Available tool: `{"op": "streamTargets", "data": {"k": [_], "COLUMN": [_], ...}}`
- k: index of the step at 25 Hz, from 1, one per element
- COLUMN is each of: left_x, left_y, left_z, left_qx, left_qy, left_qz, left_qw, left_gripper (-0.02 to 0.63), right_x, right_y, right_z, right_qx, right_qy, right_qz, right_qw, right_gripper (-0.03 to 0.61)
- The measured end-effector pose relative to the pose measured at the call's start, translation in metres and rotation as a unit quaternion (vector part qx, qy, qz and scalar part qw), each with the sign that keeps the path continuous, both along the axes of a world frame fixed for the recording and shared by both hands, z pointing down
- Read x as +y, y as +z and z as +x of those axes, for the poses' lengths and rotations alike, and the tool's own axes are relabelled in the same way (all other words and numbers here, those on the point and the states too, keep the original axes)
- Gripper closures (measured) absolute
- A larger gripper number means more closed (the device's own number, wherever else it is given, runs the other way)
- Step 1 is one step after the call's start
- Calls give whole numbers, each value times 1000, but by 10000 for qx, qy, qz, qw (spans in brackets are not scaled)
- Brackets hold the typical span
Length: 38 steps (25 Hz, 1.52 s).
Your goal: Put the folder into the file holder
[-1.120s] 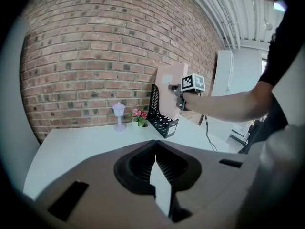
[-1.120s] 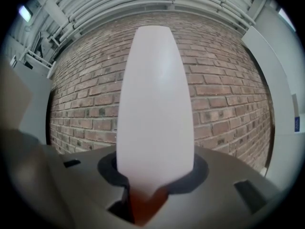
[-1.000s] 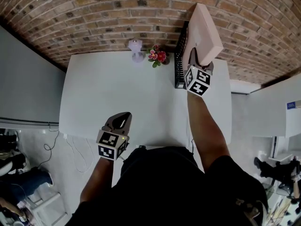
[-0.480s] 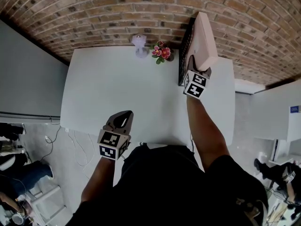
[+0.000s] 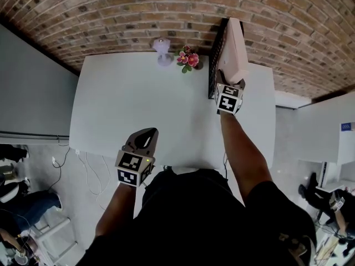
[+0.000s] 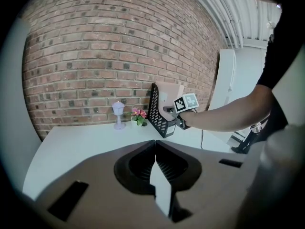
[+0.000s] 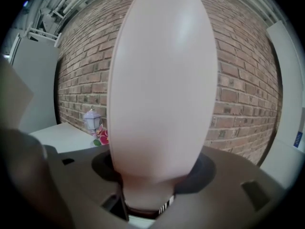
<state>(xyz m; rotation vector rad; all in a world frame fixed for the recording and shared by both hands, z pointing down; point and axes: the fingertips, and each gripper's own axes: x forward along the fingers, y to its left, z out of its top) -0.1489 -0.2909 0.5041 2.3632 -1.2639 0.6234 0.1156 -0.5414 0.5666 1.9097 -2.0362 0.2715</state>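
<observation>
Folder on edge in file holder, long axis straight ahead of right hand-held gripper — jaws have just been opening, spread around its near end. Left hand-held gripper pressed together, empty, well apart.

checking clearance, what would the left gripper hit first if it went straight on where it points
Probably the white table: the left gripper, jaws together, tilts down over it. The black mesh file holder stands further along that line, though depth is unclear.
</observation>
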Motion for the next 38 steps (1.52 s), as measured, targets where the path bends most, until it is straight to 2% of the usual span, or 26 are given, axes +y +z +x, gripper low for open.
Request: {"op": "streamTargets", "data": {"k": [5, 10, 16, 20, 23, 28, 32, 38], "left_x": [-3, -11, -19, -22, -19, -5, 2, 6], "left_y": [-3, -11, -19, -29, -39, -45, -44, -52], "left_z": [4, 15, 30, 49, 62, 81, 86, 89], "left_qx": [67, 194, 494, 782, 751, 589, 495, 552], "left_qy": [111, 252, 417, 637, 839, 1273, 1339, 1261], "left_qz": [94, 294, 361, 454, 556, 643, 705, 782], "left_qw": [9999, 9991, 9973, 9939, 9921, 9880, 9872, 9874], "left_gripper": [609, 609, 609, 609, 609, 609, 609, 609], "right_x": [22, 68, 130, 169, 197, 232, 249, 267], "right_y": [-11, -35, -70, -95, -109, -122, -125, -124], "right_z": [2, 19, 10, -16, -36, -51, -54, -43], "right_qx": [-125, -203, -579, -1021, -1201, -1148, -1229, -1242], "right_qy": [-99, -228, -850, -1574, -2115, -2510, -2653, -2629], "right_qz": [-8, 165, 111, -38, -73, -64, -102, -207], "right_qw": [9999, 9994, 9946, 9822, 9699, 9611, 9562, 9566], "right_gripper": [282, 276, 305, 339, 371, 396, 414, 446]}}
